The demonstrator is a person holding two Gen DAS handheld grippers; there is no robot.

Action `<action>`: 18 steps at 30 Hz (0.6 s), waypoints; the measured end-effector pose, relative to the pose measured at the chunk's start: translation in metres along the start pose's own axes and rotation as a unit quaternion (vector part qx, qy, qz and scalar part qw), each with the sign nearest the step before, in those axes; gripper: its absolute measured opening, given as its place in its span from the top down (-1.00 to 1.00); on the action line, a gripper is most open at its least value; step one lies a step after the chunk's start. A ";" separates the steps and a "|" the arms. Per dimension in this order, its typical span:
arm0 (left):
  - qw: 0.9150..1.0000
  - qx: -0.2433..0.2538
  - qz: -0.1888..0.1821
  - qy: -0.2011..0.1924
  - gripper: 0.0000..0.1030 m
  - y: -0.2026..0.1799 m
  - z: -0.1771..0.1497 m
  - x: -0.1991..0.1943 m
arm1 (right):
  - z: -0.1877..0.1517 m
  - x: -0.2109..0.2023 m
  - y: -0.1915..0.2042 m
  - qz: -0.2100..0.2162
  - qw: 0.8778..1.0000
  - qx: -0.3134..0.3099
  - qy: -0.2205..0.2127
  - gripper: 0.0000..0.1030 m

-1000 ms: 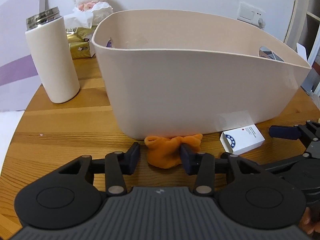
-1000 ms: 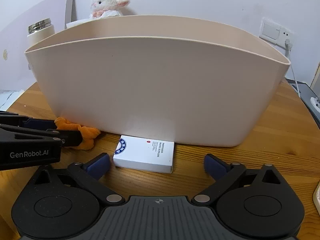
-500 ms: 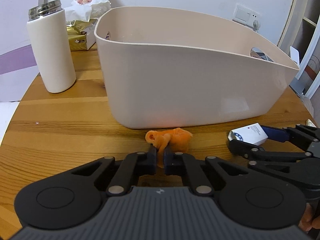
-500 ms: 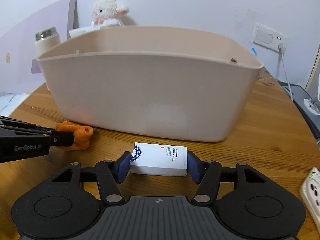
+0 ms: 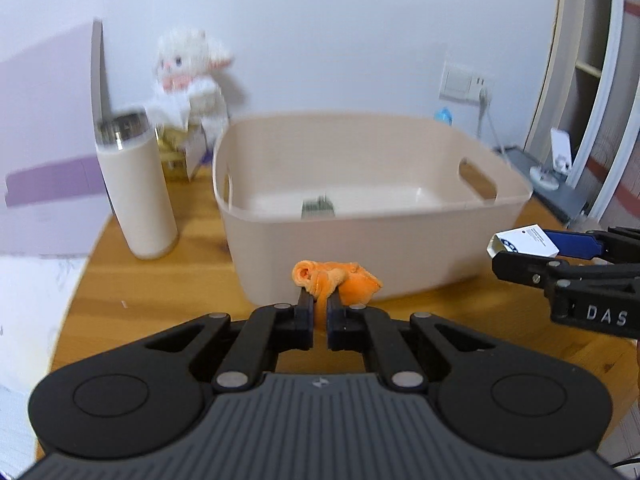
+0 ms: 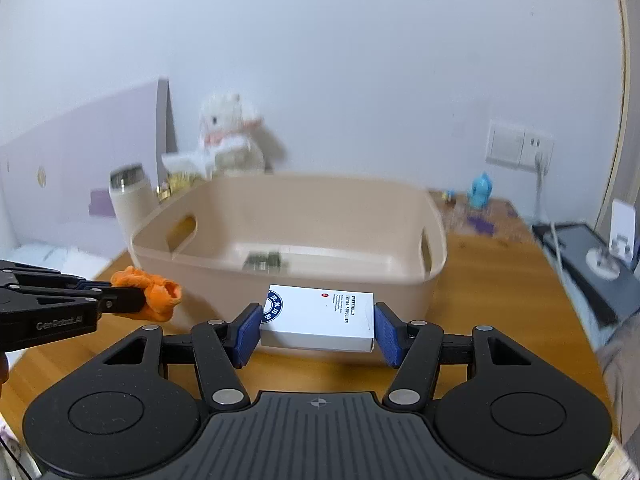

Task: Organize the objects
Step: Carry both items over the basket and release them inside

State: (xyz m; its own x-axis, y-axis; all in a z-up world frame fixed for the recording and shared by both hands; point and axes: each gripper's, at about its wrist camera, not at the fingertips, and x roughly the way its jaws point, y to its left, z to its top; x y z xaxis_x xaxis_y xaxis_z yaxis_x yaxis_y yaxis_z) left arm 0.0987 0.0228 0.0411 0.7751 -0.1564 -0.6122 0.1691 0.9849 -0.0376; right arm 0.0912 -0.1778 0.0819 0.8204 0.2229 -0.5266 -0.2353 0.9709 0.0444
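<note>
We see a wooden surface (image 5: 160, 304) carrying a beige tub (image 5: 360, 248) with cut-out handles in its end walls; a small dark, blurred item (image 5: 318, 208) lies on its floor, too smeared for us to name. Left of the tub stands a cream bottle (image 5: 138, 196) with a metal cap, upright and apart from the tub wall. Behind it a white plush toy (image 5: 188, 80) sits against the wall above some gold packaging.

Our right claw (image 6: 316, 328) is clamped on a white box (image 6: 320, 316) with a blue round emblem and printed text, its blue pads pressing the two short ends; the box hangs off the surface, in front of the tub's near wall and below its rim.

Our left claw (image 5: 319, 312) is pinched together on an orange cloth (image 5: 336, 284), the bunched fabric bulging out past the fingertips. The cloth is held in the air before the tub's near wall, outside it.
</note>
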 end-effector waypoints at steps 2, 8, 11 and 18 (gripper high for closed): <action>1.000 0.002 0.003 -0.018 0.87 -0.001 0.010 -0.009 | 0.011 -0.003 -0.003 0.002 1.000 0.003 -0.013 -0.10; 0.999 0.001 0.015 -0.051 0.87 -0.002 0.043 -0.014 | 0.041 0.002 -0.008 -0.008 0.999 -0.007 -0.042 -0.10; 0.998 -0.002 0.022 -0.055 0.87 -0.001 0.061 -0.003 | 0.053 0.011 -0.007 -0.017 0.998 -0.017 -0.053 -0.10; 0.999 -0.005 0.038 -0.027 0.87 -0.003 0.087 0.047 | 0.072 0.053 -0.017 -0.027 0.999 -0.010 -0.034 -0.10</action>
State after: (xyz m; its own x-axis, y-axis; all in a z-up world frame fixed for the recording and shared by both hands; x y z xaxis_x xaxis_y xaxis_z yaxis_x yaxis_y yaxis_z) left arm 0.1873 0.0060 0.0809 0.8176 -0.0846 -0.5696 0.1021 0.9948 -0.0012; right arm 0.1761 -0.1767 0.1142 0.8656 0.1758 -0.4688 -0.1988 0.9800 0.0005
